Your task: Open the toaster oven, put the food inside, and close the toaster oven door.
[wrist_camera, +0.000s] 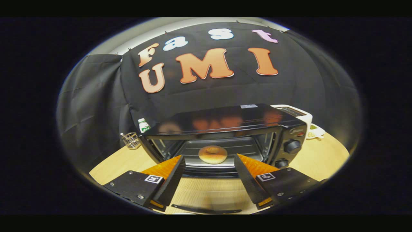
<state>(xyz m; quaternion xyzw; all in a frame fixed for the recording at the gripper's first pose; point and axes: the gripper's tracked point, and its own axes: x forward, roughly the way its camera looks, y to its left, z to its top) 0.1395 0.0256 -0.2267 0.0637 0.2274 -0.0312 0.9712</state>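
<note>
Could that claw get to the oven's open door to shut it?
Probably yes. The claw is open and holds nothing, the round browned bun already sits inside the black toaster oven, and the lowered glass door lies just beneath the fingers with nothing between.

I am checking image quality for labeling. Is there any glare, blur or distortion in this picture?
Gripper view: fisheye bends the table edge; the glossy toaster oven top carries orange reflections; the bun inside is fairly sharp; the open door's handle looks blurred; the open gripper holds nothing.
</note>
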